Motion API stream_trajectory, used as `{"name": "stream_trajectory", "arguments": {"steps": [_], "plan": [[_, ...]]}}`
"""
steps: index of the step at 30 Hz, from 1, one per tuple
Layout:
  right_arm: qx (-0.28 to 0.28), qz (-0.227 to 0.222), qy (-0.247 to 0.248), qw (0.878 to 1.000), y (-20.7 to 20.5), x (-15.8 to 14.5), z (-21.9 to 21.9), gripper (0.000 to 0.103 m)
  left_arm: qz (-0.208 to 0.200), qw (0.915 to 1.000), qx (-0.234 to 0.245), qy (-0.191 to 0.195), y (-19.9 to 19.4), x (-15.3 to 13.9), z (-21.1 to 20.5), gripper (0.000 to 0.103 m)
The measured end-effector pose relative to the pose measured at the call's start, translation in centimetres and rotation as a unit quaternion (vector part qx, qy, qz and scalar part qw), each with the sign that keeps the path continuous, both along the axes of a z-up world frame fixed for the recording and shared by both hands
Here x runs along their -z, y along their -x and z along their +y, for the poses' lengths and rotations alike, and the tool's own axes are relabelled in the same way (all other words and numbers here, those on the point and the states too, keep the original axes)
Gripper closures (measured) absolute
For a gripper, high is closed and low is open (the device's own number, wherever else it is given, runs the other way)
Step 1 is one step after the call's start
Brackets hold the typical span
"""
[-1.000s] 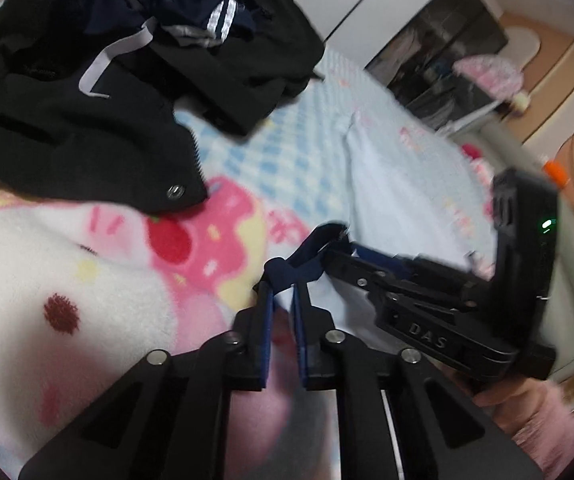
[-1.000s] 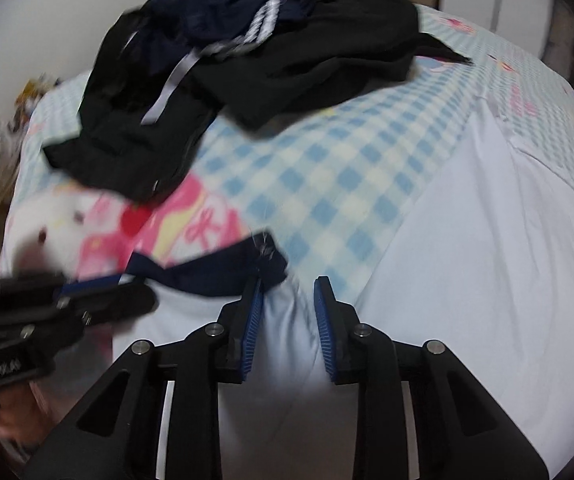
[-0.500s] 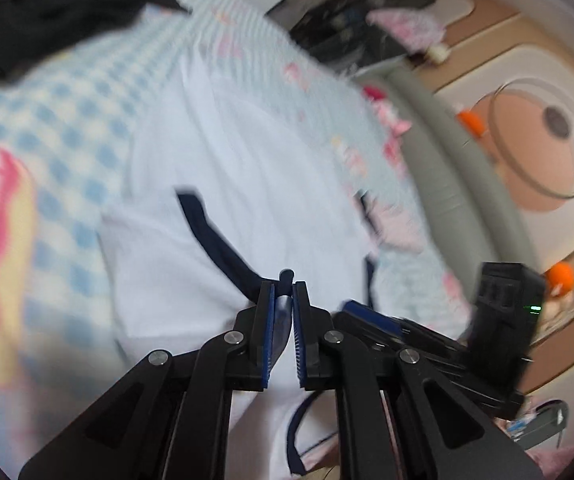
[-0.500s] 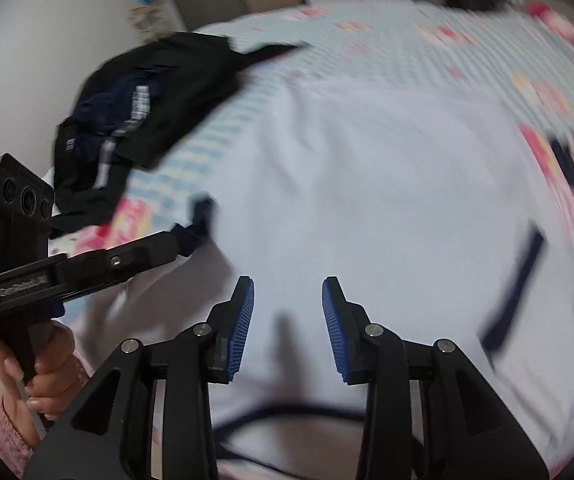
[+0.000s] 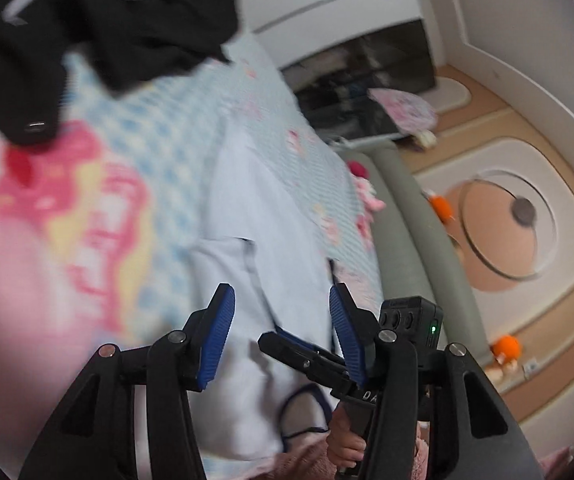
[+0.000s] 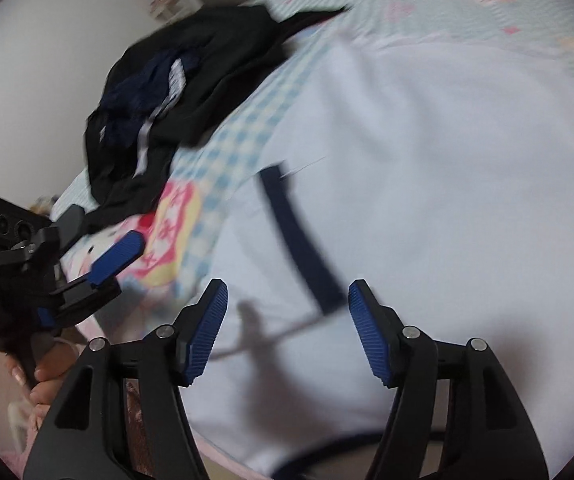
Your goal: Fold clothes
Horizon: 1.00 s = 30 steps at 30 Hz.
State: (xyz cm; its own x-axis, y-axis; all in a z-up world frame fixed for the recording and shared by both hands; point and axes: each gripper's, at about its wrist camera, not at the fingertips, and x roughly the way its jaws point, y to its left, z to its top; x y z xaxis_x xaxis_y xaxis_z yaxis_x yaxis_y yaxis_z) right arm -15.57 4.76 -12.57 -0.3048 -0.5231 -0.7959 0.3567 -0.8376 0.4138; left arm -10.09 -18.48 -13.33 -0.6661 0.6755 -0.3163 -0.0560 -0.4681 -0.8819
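Sleeve released, both grippers emptied.

The left gripper, clamped on the navy cuff half a second before, was spread wide; the right gripper was likewise parted and nothing was held. The white shirt was left flat on the bed, sleeve folded inward, apparently ready for the next fold.

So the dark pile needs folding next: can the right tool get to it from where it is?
Probably yes: the right tool is open above the white shirt, and only bedding lies between it and the dark clothes pile.
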Motion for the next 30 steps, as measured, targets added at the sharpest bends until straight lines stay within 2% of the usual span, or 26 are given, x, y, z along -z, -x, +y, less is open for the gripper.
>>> {"name": "stream_trajectory", "arguments": {"steps": [3,4,6,9,12,16,17,19,20,21,23,24,25,27,29,30], "plan": [[0.013,0.014,-0.012,1.0,-0.1,0.5,-0.8,0.092,-0.007,1.0,-0.004,0.003,0.7,0.9,-0.1,0.052],[0.02,0.021,-0.013,1.0,-0.3,0.3,-0.6,0.095,-0.01,0.9999,-0.006,0.004,1.0,1.2,-0.1,0.052],[0.032,0.035,-0.011,0.999,-0.7,-0.5,0.2,0.095,-0.01,0.9988,0.001,0.047,1.1,0.7,0.9,0.052],[0.05,0.057,-0.008,0.997,-1.4,-1.7,1.4,0.095,-0.01,0.991,0.012,0.133,1.1,-0.1,2.7,0.052],[0.069,0.079,-0.004,0.995,-2.2,-2.9,2.6,0.095,-0.012,0.9716,0.02,0.236,0.8,-0.3,4.2,0.052],[0.055,0.01,-0.049,0.997,-1.4,0.6,2.9,0.088,-0.018,0.9469,0.056,0.316,0.7,0.1,6.5,0.052],[0.051,0.013,-0.055,0.997,-1.6,0.7,2.7,0.087,-0.015,0.946,0.054,0.319,0.5,0.0,6.5,0.052],[0.05,0.036,-0.054,0.997,-2.2,-0.3,2.3,0.073,-0.004,0.9507,0.046,0.307,0.0,-0.4,6.1,0.052],[0.05,0.045,-0.052,0.996,-2.5,-0.9,2.1,0.057,0.005,0.9552,0.042,0.293,-0.2,-0.8,5.8,0.052],[0.048,0.057,-0.051,0.996,-2.8,-1.4,1.9,0.053,0.014,0.9593,0.038,0.279,-0.5,-1.1,5.4,0.052],[0.041,0.084,-0.054,0.994,-3.6,-2.4,1.5,0.053,0.02,0.9592,0.045,0.278,-0.6,-1.4,5.5,0.051],[0.04,0.101,-0.067,0.992,-4.0,-2.8,1.4,0.053,0.017,0.9562,0.052,0.288,-0.6,-1.2,5.9,0.051],[0.043,0.119,-0.085,0.988,-4.2,-3.2,1.2,0.053,0.011,0.9518,0.06,0.3,-0.5,-0.9,6.4,0.051],[0.054,0.142,-0.118,0.981,-4.5,-3.7,1.5,0.053,0.003,0.9356,0.082,0.343,-0.2,-0.3,8.0,0.051],[0.068,0.136,-0.141,0.978,-4.3,-3.5,2.5,0.053,0.004,0.9098,0.089,0.405,-0.3,-0.1,9.2,0.051],[0.073,0.127,-0.145,0.978,-4.1,-3.2,2.9,0.053,0.003,0.9002,0.094,0.425,-0.3,0.0,9.5,0.05]]}}
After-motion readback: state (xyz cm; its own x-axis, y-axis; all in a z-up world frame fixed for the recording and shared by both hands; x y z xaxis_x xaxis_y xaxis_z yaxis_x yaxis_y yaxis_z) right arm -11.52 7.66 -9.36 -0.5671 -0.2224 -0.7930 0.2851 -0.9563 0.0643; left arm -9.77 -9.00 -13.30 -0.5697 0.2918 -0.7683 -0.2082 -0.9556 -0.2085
